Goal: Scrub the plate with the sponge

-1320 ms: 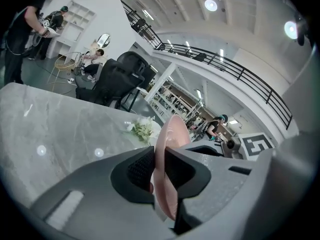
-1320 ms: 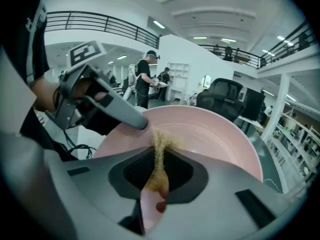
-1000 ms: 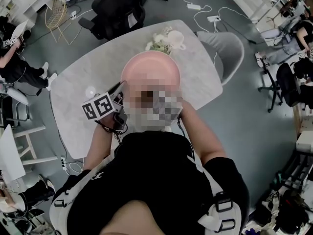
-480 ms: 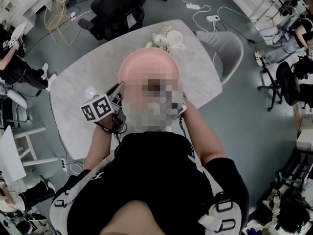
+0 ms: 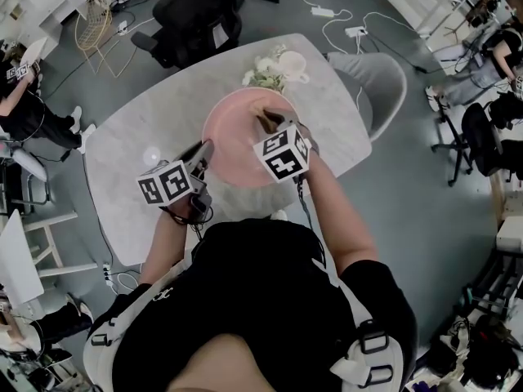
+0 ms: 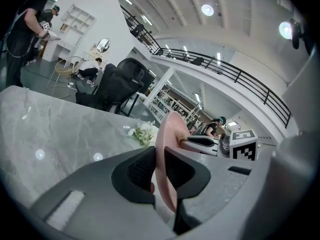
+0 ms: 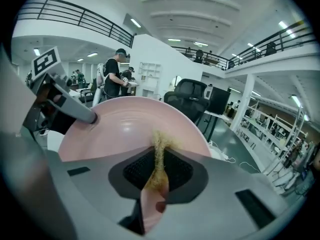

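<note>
A pink plate (image 5: 233, 141) is over the marble table (image 5: 131, 137). My left gripper (image 5: 204, 150) is shut on its left rim. In the left gripper view the plate (image 6: 170, 129) shows edge-on between the jaws of the left gripper (image 6: 159, 171). My right gripper (image 5: 265, 122) is shut on a thin yellow-brown sponge (image 7: 160, 156). The sponge's far end touches the inner face of the plate (image 7: 120, 129). In the right gripper view the right gripper (image 7: 159, 173) faces that surface, with the left gripper's fingers (image 7: 75, 111) on the rim at the left.
A white cup (image 5: 294, 65) and a small bunch of white flowers (image 5: 263, 73) stand just beyond the plate. A grey chair (image 5: 380, 88) is at the table's right end and a black office chair (image 5: 196, 15) at its far side. People are farther off.
The plate and the left gripper stay almost where they were. A mosaic patch covered the right gripper and sponge earlier, so their motion cannot be told.
</note>
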`<state>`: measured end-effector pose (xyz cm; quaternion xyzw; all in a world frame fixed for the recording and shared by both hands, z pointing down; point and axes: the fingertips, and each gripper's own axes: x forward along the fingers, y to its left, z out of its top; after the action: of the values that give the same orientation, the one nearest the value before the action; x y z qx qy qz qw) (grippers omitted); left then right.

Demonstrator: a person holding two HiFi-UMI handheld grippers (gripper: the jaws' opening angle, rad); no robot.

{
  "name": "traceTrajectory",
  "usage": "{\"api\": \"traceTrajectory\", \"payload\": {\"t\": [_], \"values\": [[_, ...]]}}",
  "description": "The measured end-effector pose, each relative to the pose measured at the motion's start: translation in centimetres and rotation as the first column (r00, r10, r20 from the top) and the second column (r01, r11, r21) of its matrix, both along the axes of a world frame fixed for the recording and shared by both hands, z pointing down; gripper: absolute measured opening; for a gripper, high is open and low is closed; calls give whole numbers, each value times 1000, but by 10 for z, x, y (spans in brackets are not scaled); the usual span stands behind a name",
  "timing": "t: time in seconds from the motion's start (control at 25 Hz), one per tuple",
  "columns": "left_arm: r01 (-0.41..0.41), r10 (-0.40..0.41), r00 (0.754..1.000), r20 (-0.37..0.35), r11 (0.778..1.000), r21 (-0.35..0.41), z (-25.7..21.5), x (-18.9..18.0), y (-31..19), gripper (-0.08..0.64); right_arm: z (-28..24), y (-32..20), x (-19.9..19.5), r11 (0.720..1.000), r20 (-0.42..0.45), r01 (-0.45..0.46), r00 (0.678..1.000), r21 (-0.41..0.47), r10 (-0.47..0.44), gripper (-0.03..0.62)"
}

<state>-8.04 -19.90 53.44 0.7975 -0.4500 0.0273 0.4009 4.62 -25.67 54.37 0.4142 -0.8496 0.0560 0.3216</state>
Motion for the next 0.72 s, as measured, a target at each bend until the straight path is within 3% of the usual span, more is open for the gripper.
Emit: {"api": "traceTrajectory", "payload": {"t": [0.16, 0.36, 0.6, 0.72], "values": [[31, -31, 999, 14, 1000, -7, 6, -6, -1, 49, 11, 31, -31, 985, 7, 166, 986, -54, -166, 57], [76, -77, 997, -14, 996, -37, 6, -12, -3, 49, 29, 71, -61, 942, -10, 323, 945, -93, -326, 57], [118, -120, 992, -44, 992, -52, 6, -22, -7, 51, 49, 116, -79, 864, 21, 468, 881, -187, -472, 57], [114, -116, 992, -41, 992, -52, 8, -21, -5, 51, 49, 123, -78, 850, 35, 488, 870, -196, -492, 57]]}}
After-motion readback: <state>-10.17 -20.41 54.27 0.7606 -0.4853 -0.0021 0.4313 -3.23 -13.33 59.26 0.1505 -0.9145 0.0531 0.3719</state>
